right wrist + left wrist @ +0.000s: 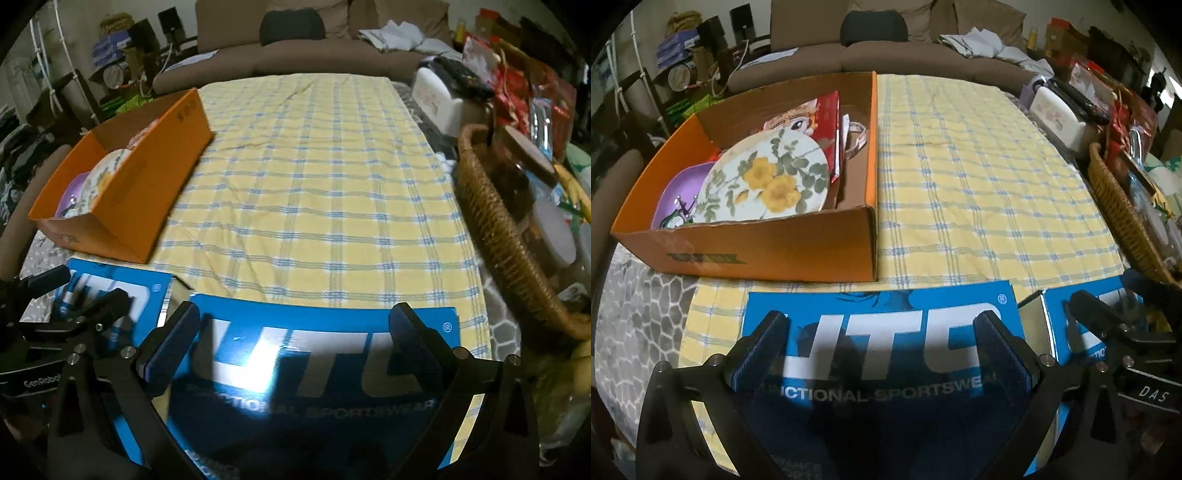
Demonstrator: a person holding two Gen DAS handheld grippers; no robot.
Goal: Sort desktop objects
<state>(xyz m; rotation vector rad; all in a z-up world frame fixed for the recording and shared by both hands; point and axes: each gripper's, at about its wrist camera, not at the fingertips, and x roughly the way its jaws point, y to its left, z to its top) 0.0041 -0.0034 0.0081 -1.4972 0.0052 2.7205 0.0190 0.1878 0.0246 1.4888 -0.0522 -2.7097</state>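
Note:
Two blue boxes printed with "FUNCTIONAL SPORTSWEAR" lie side by side at the near edge of the yellow checked cloth. My left gripper [882, 328] is open above the left blue box [879, 332]. My right gripper [295, 325] is open above the right blue box [314, 354]. Neither holds anything. An orange cardboard box [768, 251] stands at the left; in it are a floral plate [764, 181], a purple bowl [679, 192] and a red printed card [820, 114]. The orange box also shows in the right wrist view [147, 177].
A wicker basket [498, 229] full of packets and jars stands at the right edge. A white case [1060, 114] and clutter lie behind it. A brown sofa [886, 51] runs behind the table. The yellow checked cloth [979, 177] covers the middle of the table.

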